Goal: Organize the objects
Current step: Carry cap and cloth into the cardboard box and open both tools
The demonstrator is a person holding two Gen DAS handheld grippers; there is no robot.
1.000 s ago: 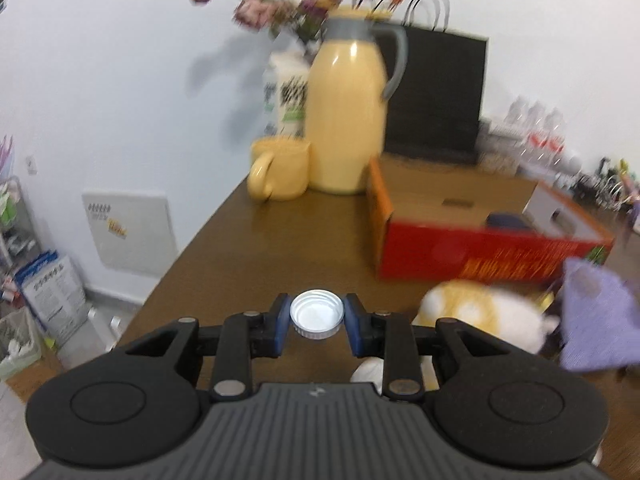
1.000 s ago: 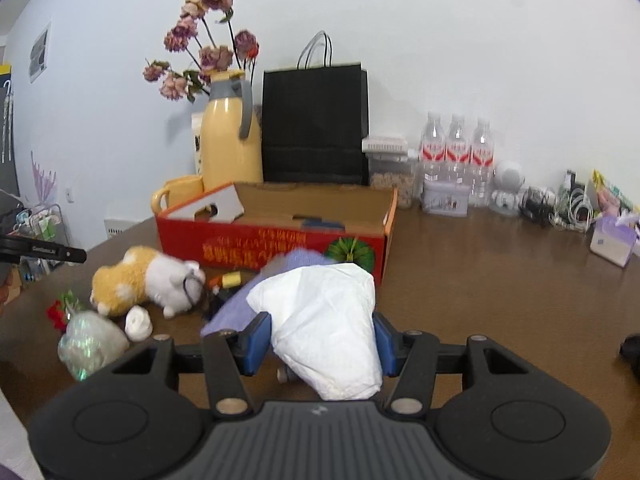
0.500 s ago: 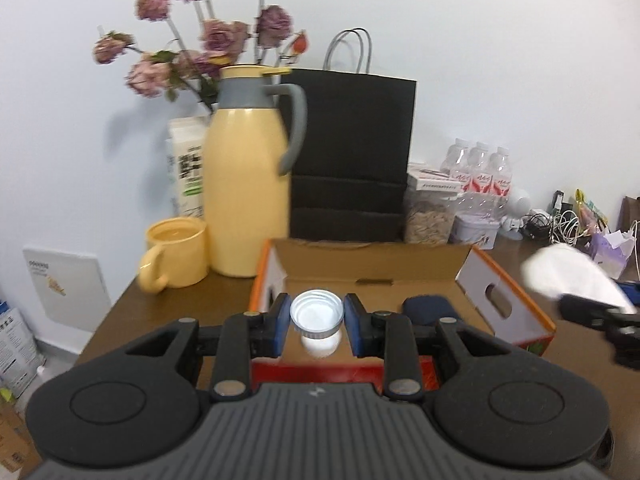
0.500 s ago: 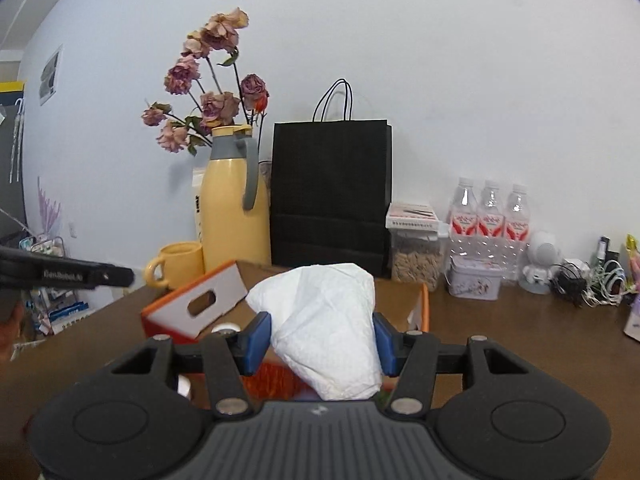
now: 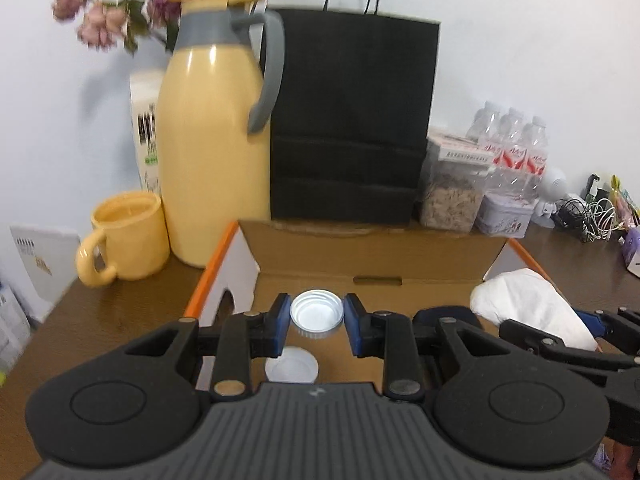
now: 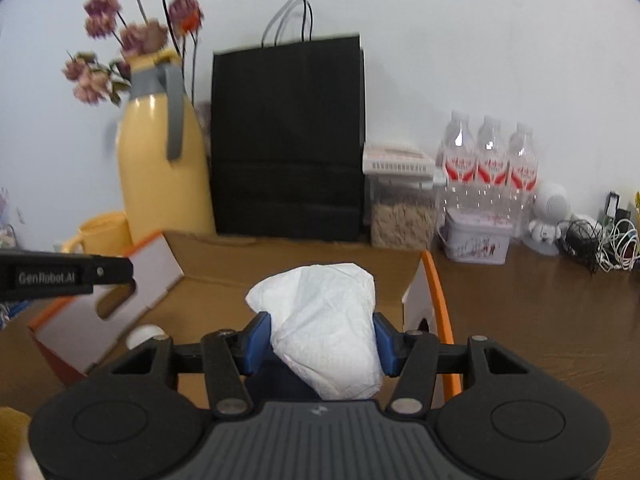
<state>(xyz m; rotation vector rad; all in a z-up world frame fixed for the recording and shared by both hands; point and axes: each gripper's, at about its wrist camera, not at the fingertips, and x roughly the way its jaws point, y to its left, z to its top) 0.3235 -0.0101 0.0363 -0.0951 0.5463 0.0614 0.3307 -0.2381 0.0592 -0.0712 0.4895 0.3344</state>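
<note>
Yellows, black and white over a brown table

White bottle cap (image 5: 317, 313) between blue pads (image 5: 282, 318); white tissue (image 6: 328, 328) in the other black gripper (image 6: 322, 340); cardboard box (image 5: 360, 264) plain tan inside, orange along its edge, white on the flaps; pale yellow jug (image 5: 212, 156) with grey collar and handle; matching yellow mug (image 5: 128, 236); black paper bag (image 5: 352, 120); faded pink flowers (image 6: 120, 40); red-and-white labels on clear bottles (image 6: 490, 160); dark brown table (image 6: 540, 312).

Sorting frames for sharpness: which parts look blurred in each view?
Left wrist view: the flowers smear and the thermos looks soft, while the bottle cap is crisp. Right wrist view: flowers are blurred too; the tissue stays sharp.
</note>
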